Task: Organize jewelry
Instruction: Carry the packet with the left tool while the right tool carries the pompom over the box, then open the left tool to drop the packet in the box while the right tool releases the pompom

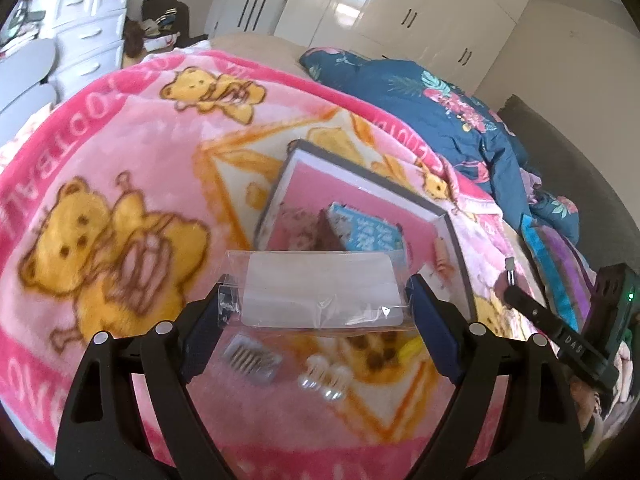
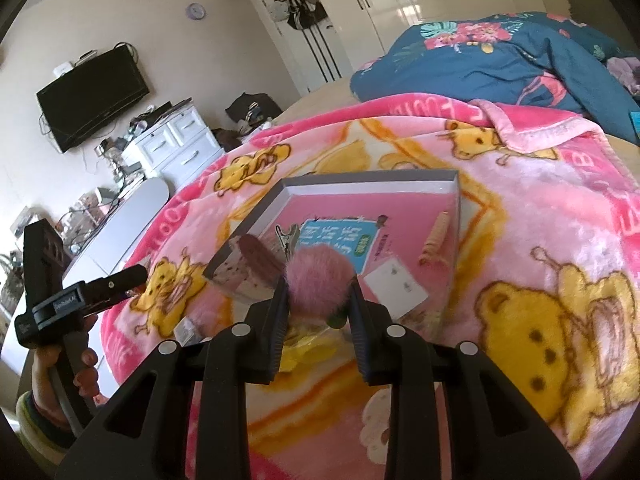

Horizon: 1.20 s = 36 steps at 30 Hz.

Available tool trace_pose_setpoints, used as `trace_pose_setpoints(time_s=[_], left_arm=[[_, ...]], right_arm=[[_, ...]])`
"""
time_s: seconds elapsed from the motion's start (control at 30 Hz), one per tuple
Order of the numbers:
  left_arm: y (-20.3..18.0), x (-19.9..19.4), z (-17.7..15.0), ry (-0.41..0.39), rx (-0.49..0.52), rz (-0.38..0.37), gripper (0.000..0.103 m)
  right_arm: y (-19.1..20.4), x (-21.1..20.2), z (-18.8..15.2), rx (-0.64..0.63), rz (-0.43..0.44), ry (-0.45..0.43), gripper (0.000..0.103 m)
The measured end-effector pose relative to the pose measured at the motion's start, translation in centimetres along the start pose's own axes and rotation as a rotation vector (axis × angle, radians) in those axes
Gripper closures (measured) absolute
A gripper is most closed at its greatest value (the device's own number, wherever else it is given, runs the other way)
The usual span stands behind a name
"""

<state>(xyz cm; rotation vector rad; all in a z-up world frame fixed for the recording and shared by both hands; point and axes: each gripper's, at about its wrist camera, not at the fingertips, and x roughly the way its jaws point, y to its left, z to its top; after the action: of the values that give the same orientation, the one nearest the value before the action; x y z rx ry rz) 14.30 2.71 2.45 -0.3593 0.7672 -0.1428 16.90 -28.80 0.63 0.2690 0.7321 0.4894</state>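
Note:
My left gripper [image 1: 320, 300] is shut on a clear plastic packet with a white card [image 1: 320, 292], held above the blanket. My right gripper [image 2: 318, 288] is shut on a fluffy pink pom-pom hair piece [image 2: 316, 278], held just in front of a grey box with a pink inside [image 2: 452, 188]. The box also shows in the left wrist view [image 1: 460, 240]. It holds a blue booklet [image 2: 344, 240], a metal hair clip [image 2: 290, 236], a white earring card [image 2: 394, 286] and a beige hair tie [image 2: 436, 236]. A small comb clip [image 1: 250, 360] and pearl earrings [image 1: 324, 378] lie on the blanket under the left gripper.
Everything sits on a pink teddy-bear blanket [image 1: 120, 168] over a bed. A dark blue floral duvet [image 2: 500, 52] is bunched at the far side. Yellow items [image 2: 304, 344] lie under the right gripper. White drawers [image 2: 176, 140] and a wall television [image 2: 92, 96] stand beyond the bed.

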Motion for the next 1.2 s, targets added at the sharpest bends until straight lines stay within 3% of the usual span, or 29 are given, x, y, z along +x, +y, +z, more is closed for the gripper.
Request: trace_pose_setpoints(time_s=[0.5,0.97,1.03,1.13,1.2], left_arm=[[-4.2,6.2,2.9,0.037,0.072,-0.008,0.024],[-6.3,11.8,3.9,0.104,0.116,0.011,0.023],[-6.2,12.0,4.1,0.109,0.106,0.01,0.019],[-5.9,11.9,4.2,0.112,0.097,0.011,0.014],[-5.7,11.4,4.3,0.096,0.092,0.006,0.011]], right_arm=[[-2.7,0.8,1.1,0.048,-0.041,-0.02,0.076],[-4.0,4.5,0.9,0.07,-0.073,0.057,0.075],[-4.1,4.8,0.8,0.071,-0.076,0.065,0.072],[-4.7,4.7,0.6,0.117,-0.071,0.067,0.044],[-5.1,4.1,0.6,0.147,-0.062,0.049,0.041]])
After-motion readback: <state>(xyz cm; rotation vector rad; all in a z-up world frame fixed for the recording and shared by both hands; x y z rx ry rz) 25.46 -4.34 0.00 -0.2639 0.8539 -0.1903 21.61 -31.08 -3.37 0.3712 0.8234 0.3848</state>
